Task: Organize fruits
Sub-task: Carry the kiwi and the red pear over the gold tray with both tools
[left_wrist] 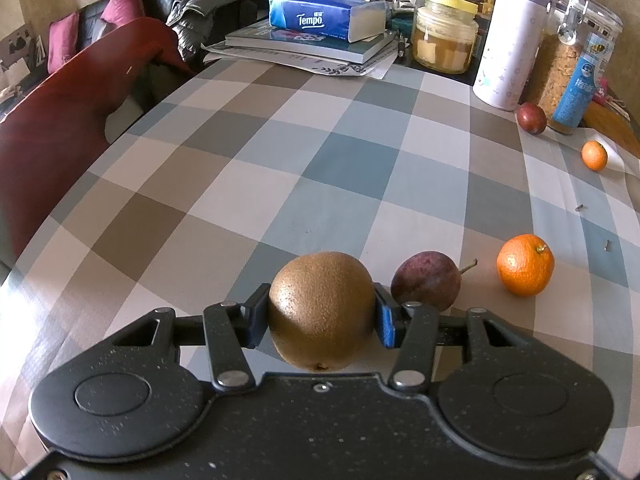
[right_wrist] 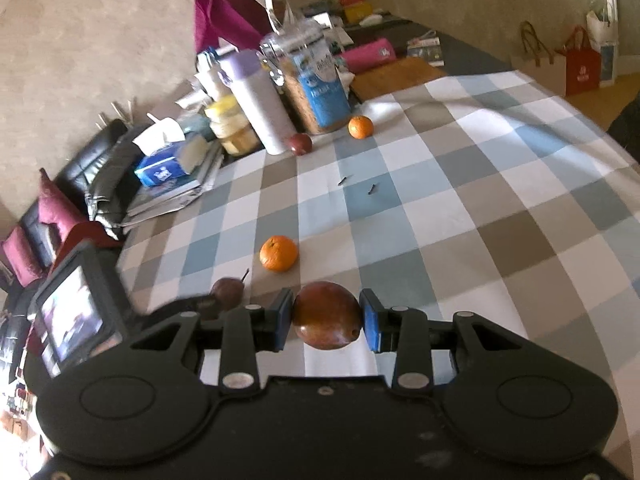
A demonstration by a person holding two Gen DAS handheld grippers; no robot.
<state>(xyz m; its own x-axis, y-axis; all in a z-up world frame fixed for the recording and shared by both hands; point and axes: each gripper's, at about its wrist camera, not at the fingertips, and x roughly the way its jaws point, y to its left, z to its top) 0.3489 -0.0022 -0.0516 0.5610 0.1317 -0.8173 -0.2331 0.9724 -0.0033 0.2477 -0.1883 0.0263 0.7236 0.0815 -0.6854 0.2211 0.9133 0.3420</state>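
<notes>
**Brown kiwi and red-brown fruit both in hand, placing comes next**

Brown and fuzzy, the kiwi sits clamped between the blue pads of the left gripper, low in the centre of the left wrist view. Just past its right pad a dark purple passion fruit with a stem lies on the checked tablecloth, and an orange mandarin rests further right, near but apart. In the upper right of that frame a second purple fruit lies beside the white flask, with a smaller mandarin below it.

In the right wrist view, the right gripper is closed on a glossy red-brown fruit, low centre; whether either fruit rests on the cloth or is lifted is hard to tell. The near mandarin and the stemmed fruit show just above and left of it.

The step in hand looks like carrying: two fruits are gripped, four lie loose. No bowl or tray is visible, so grouping on the cloth seems likely. The next move calls for setting each fruit down gently beside its kind, opening slowly so that the round fruit does not roll.
</notes>
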